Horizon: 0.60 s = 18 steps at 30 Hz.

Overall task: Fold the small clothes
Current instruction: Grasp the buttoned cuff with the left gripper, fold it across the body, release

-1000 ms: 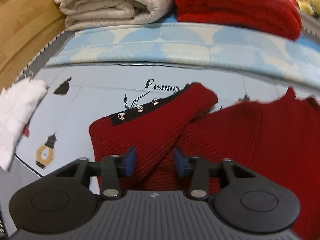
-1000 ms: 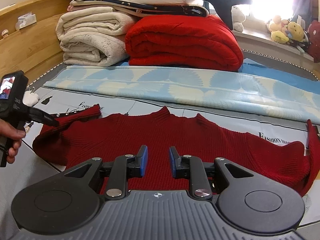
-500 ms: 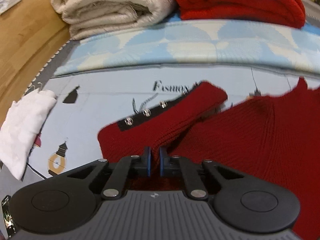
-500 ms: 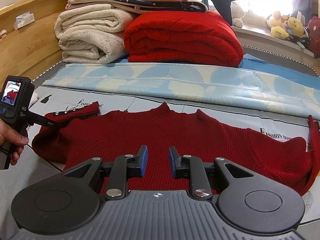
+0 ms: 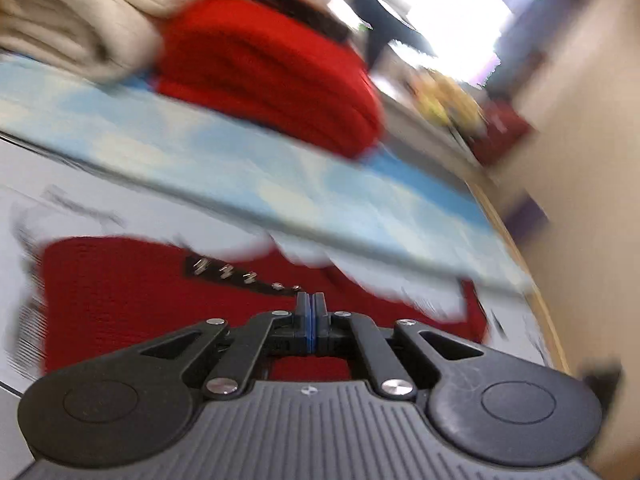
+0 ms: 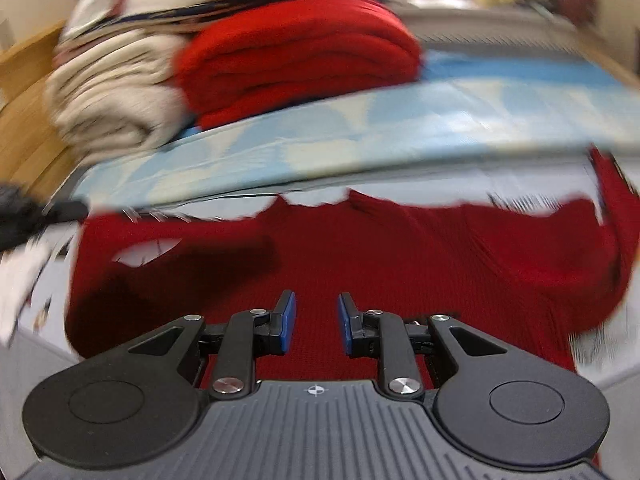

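Observation:
A dark red knit sweater [image 6: 400, 260] lies spread on the printed bed sheet [image 6: 440, 184], neck toward the far side. My left gripper [image 5: 311, 300] is shut on its left sleeve [image 5: 120, 300]. The black cuff strip with metal buttons [image 5: 228, 270] runs right up to the fingertips. In the right wrist view this sleeve [image 6: 160, 280] is raised and folded over the body, casting a shadow. My right gripper [image 6: 316, 316] hovers over the sweater's lower middle, open, with nothing between its blue pads. The right sleeve [image 6: 616, 220] bends up at the far right. Both views are blurred.
Behind the sweater lies a light blue patterned cover [image 6: 360, 132]. On it are a folded red blanket [image 6: 296, 52] and stacked beige blankets [image 6: 108, 92]. A wooden headboard [image 6: 20, 120] is at the left. A white cloth [image 6: 20, 280] lies left of the sweater.
My left gripper closed on the left sleeve, then rose and swung it right, over the sweater's body. My right gripper shifted a little and rolled, still open.

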Each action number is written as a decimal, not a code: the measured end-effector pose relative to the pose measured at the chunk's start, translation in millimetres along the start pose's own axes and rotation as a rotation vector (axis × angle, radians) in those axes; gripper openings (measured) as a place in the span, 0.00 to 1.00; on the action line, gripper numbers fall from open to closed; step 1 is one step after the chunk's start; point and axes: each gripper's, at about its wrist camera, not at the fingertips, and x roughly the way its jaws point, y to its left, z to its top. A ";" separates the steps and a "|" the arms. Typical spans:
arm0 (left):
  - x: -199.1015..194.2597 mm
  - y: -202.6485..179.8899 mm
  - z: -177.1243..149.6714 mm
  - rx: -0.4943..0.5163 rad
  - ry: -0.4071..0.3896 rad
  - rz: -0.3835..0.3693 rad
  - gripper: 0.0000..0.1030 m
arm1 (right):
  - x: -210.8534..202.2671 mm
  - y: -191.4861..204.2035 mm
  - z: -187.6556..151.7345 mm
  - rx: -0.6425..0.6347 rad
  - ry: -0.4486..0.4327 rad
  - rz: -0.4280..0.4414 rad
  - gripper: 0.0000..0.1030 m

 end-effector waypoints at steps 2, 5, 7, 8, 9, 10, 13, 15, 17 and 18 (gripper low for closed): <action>19.3 -6.5 -8.1 0.051 0.087 0.043 0.02 | 5.6 -20.1 0.3 0.131 0.032 -0.011 0.24; 35.3 5.8 -7.7 0.078 0.109 0.171 0.04 | 12.2 -43.5 -2.7 0.264 0.075 -0.046 0.24; 49.3 13.1 -8.8 0.105 0.147 0.203 0.09 | 14.2 -49.4 -4.8 0.300 0.086 -0.052 0.24; 56.9 15.0 -10.3 0.124 0.157 0.224 0.11 | 14.9 -50.5 -5.1 0.308 0.091 -0.049 0.24; 63.5 16.8 -11.6 0.140 0.164 0.242 0.12 | 15.1 -50.1 -5.9 0.311 0.092 -0.044 0.24; 71.4 17.6 -15.9 0.156 0.174 0.258 0.17 | 14.8 -49.8 -5.9 0.314 0.091 -0.039 0.24; 88.4 28.3 -27.8 0.182 0.198 0.278 0.38 | 15.0 -49.9 -2.8 0.319 0.090 -0.027 0.24; 98.4 33.0 -33.8 0.199 0.209 0.290 0.47 | 16.3 -50.9 -2.1 0.325 0.095 -0.020 0.24; 108.1 31.9 -41.1 0.218 0.223 0.305 0.55 | 17.2 -53.3 -1.1 0.335 0.101 -0.019 0.24; 113.3 31.7 -42.8 0.227 0.228 0.310 0.55 | 16.4 -55.1 -0.9 0.341 0.104 -0.016 0.24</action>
